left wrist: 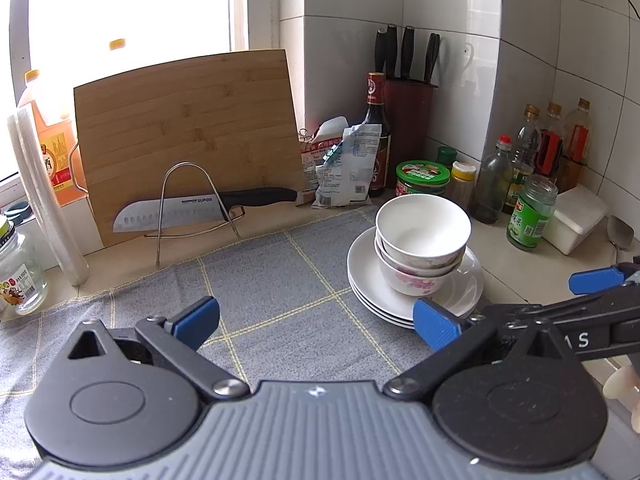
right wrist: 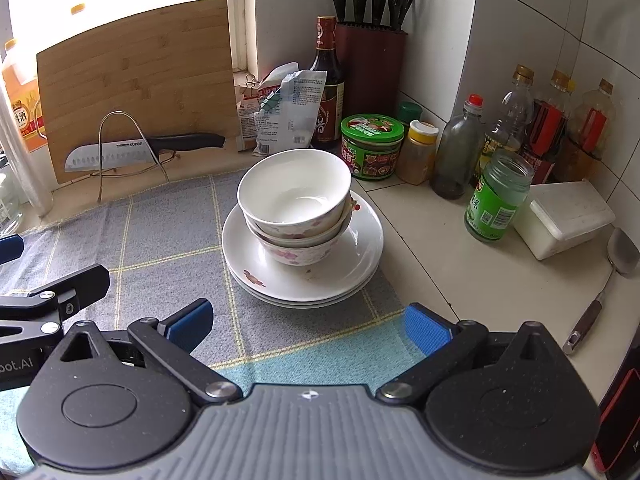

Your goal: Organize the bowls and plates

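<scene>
Resting on 3 stacked plates [right wrist: 304, 280], 3 nested bowls [right wrist: 294, 204] are seen on the grey cloth [right wrist: 160, 240], near its right edge. Both the left gripper [left wrist: 316, 322] and right gripper [right wrist: 308, 326] are held wide apart and empty, just short of the stack.

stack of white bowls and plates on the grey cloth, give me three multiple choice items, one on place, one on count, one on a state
1. What does the stack of white ceramic bowls stand on?
A. the wooden cutting board
B. the stack of white plates
C. the white plastic box

2. How many bowls are nested in that stack?
A. one
B. three
C. five

3. How do the left gripper and the right gripper stand?
A. both open and empty
B. both shut on a bowl
C. one shut on a plate

Answers:
1 B, the lowest bowl sits on the top plate.
2 B, three rims show one inside another.
3 A, the blue pads stand wide apart with only the grey checked cloth between them.
</scene>
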`<control>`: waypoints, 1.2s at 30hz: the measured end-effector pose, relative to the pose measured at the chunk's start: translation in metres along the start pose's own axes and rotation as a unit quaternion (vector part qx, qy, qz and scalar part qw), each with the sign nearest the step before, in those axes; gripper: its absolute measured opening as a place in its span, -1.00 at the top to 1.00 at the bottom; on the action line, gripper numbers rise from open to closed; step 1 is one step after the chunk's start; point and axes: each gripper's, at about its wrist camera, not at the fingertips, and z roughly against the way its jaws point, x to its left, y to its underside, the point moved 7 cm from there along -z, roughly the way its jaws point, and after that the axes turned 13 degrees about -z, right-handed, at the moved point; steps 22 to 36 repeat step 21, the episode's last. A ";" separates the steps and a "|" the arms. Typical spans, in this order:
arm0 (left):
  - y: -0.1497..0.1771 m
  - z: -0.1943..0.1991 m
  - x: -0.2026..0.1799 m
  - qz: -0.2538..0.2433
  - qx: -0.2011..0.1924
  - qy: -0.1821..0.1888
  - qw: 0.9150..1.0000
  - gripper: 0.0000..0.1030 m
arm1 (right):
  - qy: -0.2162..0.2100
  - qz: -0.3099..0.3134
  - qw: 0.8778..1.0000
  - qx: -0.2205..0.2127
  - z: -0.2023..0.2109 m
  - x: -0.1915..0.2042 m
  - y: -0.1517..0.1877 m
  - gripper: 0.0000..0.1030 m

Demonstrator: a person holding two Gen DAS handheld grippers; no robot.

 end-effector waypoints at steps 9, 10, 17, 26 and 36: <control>-0.002 -0.003 -0.003 -0.003 0.001 0.003 1.000 -0.99 | 0.007 -0.003 1.000 -0.001 -0.002 -0.004 -0.002 -1.00; -0.002 -0.003 -0.003 -0.003 0.001 0.003 1.000 -0.99 | 0.008 -0.004 1.000 -0.001 -0.002 -0.005 -0.002 -1.00; -0.003 -0.005 -0.004 -0.005 0.002 0.006 1.000 -0.99 | 0.013 -0.006 1.000 -0.001 -0.002 -0.006 -0.001 -1.00; -0.003 -0.005 -0.004 -0.004 0.002 0.006 1.000 -0.99 | 0.014 -0.006 1.000 -0.001 -0.003 -0.006 -0.002 -1.00; -0.003 -0.005 -0.004 -0.004 0.002 0.006 1.000 -0.99 | 0.014 -0.006 1.000 -0.001 -0.003 -0.006 -0.002 -1.00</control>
